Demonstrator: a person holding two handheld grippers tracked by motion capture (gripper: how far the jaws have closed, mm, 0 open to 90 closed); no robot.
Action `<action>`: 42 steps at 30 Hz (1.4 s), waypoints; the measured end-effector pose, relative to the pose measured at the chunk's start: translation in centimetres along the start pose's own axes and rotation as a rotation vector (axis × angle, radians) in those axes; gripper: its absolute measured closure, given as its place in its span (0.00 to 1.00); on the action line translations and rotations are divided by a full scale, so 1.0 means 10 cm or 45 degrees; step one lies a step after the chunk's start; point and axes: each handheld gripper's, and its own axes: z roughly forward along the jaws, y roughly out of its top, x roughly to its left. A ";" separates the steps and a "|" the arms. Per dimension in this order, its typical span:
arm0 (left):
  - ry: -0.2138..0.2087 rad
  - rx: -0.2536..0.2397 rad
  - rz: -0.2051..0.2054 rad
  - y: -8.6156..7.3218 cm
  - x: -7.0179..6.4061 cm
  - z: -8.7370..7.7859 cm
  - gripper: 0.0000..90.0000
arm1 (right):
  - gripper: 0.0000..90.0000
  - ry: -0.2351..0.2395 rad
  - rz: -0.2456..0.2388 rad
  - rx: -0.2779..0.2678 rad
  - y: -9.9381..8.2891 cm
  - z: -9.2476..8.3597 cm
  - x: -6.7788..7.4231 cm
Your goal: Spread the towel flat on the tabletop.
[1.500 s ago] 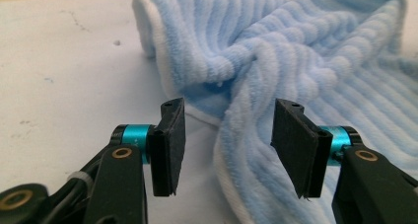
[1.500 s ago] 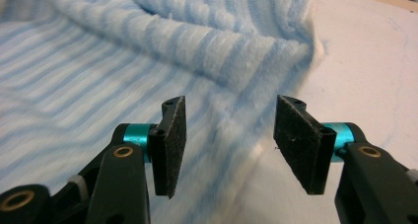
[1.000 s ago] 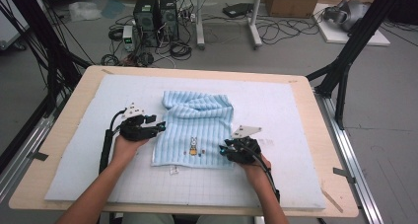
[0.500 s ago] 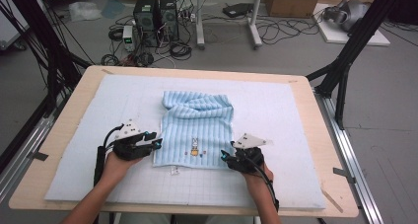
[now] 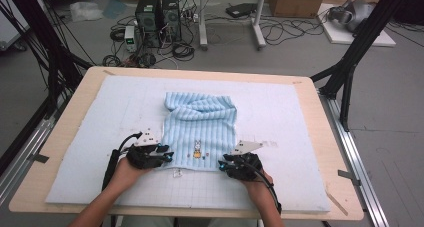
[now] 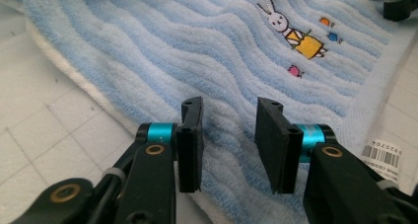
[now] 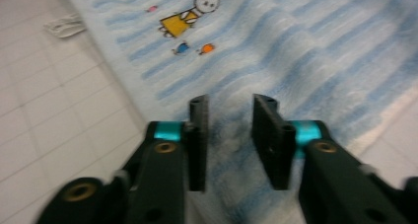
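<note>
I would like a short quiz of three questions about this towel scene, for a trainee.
1. True or false: the towel lies flat all over.
2. Which edge of the towel are the left gripper and right gripper at: near or far?
3. The yellow-dressed figure on the towel is a: A) cat B) rabbit C) bird

Key: 1 false, the far end is bunched; 2 near; 3 B.

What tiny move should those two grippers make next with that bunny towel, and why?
Probably close both on the cloth. The left gripper and right gripper have just been closing, each astride the near edge of the blue towel, with a gap remaining between the pads. Pinching both corners would let the person lift or fold it.
</note>
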 end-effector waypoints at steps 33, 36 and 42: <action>-0.153 -0.105 0.006 -0.31 -0.40 -0.41 0.77 | 0.42 -0.011 0.039 -0.172 -0.10 -0.33 0.26; -0.073 -0.188 -0.029 -0.28 -0.30 -0.45 0.64 | 0.37 -0.048 0.049 -0.164 0.02 -0.18 0.20; 0.035 -0.264 -0.104 -0.34 -0.10 -0.52 0.52 | 0.35 -0.112 0.048 -0.056 0.15 0.09 0.16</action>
